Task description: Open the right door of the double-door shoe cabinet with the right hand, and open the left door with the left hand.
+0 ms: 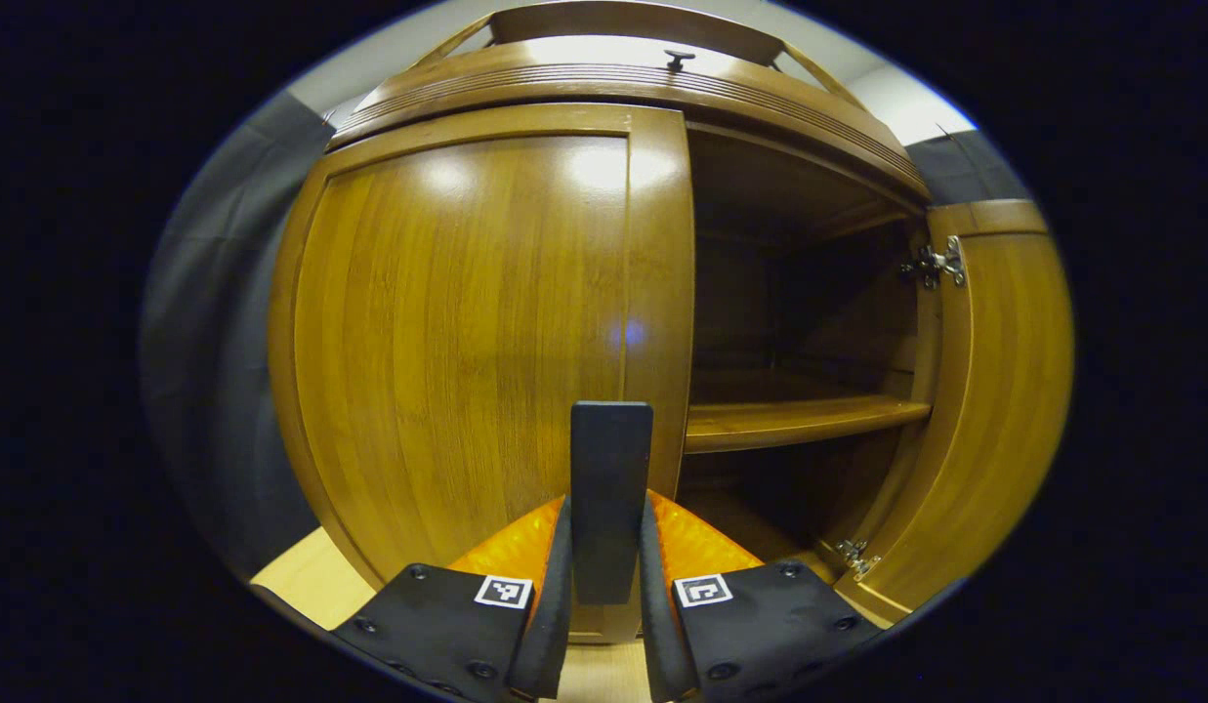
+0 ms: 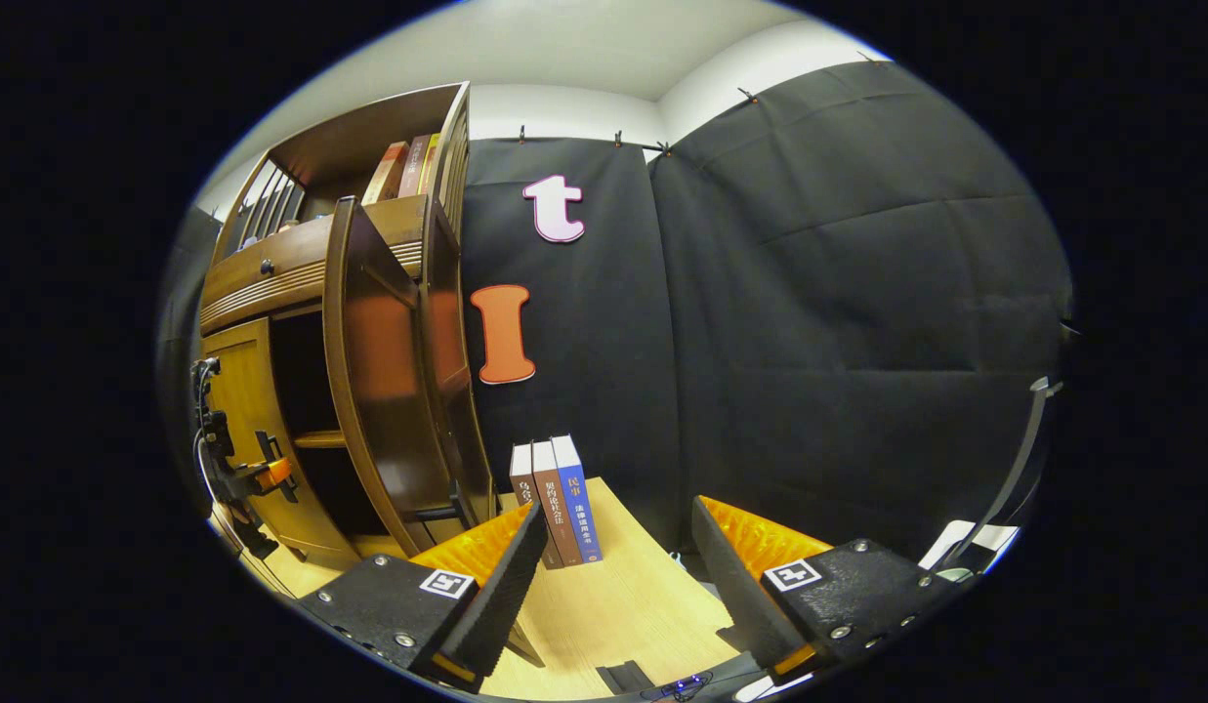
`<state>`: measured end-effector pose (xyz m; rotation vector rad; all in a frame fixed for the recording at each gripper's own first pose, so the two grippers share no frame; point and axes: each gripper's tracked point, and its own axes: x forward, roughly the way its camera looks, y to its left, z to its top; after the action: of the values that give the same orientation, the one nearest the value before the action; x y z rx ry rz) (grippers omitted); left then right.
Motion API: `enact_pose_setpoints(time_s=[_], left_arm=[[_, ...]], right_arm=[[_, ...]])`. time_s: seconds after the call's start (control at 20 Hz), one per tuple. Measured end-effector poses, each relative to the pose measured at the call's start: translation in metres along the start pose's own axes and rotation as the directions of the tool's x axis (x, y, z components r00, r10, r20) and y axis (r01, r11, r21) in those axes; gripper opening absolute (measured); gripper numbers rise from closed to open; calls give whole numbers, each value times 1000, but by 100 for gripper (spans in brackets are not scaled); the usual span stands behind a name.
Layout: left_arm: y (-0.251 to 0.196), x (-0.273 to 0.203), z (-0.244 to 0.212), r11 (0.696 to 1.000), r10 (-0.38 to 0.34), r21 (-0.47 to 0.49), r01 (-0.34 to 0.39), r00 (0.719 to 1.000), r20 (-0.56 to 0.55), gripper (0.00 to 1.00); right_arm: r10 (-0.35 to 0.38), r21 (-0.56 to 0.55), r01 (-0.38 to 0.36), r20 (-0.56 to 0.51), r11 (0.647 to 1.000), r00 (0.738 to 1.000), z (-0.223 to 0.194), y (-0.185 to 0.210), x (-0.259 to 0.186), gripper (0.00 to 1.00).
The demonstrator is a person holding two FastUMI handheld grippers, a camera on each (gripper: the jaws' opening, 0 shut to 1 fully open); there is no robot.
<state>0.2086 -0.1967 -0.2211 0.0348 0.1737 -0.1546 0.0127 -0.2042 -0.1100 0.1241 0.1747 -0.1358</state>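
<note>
Cabinet (image 2: 271, 322) on the counter (image 2: 613, 605), left of three upright books (image 2: 555, 498). Right door (image 2: 379, 371) swung open; left door (image 1: 467, 332) closed. Shelf (image 1: 799, 420) inside. More books (image 2: 408, 166) on top.

Chinese titles on book spines (image 2: 562, 503), characters too small.

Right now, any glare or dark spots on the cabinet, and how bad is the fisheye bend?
Left gripper view: ceiling-light glare on the glossy brown wooden left door; the open cabinet interior is deep in shadow; the door edges bow strongly. Right gripper view: even light, the open right door curves, the three standing books stay sharp.
</note>
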Motion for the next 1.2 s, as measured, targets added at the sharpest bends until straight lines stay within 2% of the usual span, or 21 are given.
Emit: enact_pose_setpoints(time_s=[0.05,0.1,0.15,0.2,0.3,0.35,0.4,0.45,0.5,0.55,1.0,1.05,1.1,1.2], left_arm=[[-1,-1,0,1000,-4,-8,4,1000,1,40],[0,-3,0,1000,-12,-17,12,1000,-5,35],[1,-6,-1,1000,-18,-22,18,1000,-11,36],[1,-10,-1,1000,-24,-21,24,1000,-13,35],[1,-19,-2,999,-35,-15,35,999,-11,35],[2,-25,-2,999,-40,-18,40,999,-8,35],[2,-29,-1,999,-45,-21,45,999,-3,35],[4,-35,-1,998,-49,-24,50,999,2,35],[4,-41,-2,998,-55,-26,55,998,3,34],[6,-47,-2,998,-61,-23,61,998,2,35],[23,-98,-2,991,-130,-21,130,991,-6,35],[24,-101,-2,990,-137,-23,137,990,-9,35],[26,-105,-3,989,-144,-24,144,989,-11,35],[32,-116,-5,988,-155,-22,155,988,-27,35]], right_arm=[[-2,-4,2,-1,1000,1000,-1,1,0,93],[-4,-8,4,-4,1000,1000,-2,2,-1,100],[-5,-12,5,-5,1000,1000,-1,4,-2,100],[-5,-15,5,-7,1000,1000,0,6,-3,92],[0,-28,0,0,1000,1000,3,12,-6,92],[2,-41,-2,5,999,1000,5,15,-8,100],[3,-56,-2,8,998,1000,7,19,-11,100],[0,-67,1,12,998,1000,9,21,-13,92],[-1,-75,2,17,997,1000,12,24,-15,92],[-1,-81,3,21,997,1000,14,28,-18,100],[-9,-108,16,61,994,998,33,67,-46,100],[-12,-109,20,67,994,998,41,70,-67,100],[-13,-109,21,71,994,997,34,76,-55,100],[-12,-110,20,73,994,997,34,84,-60,100]])
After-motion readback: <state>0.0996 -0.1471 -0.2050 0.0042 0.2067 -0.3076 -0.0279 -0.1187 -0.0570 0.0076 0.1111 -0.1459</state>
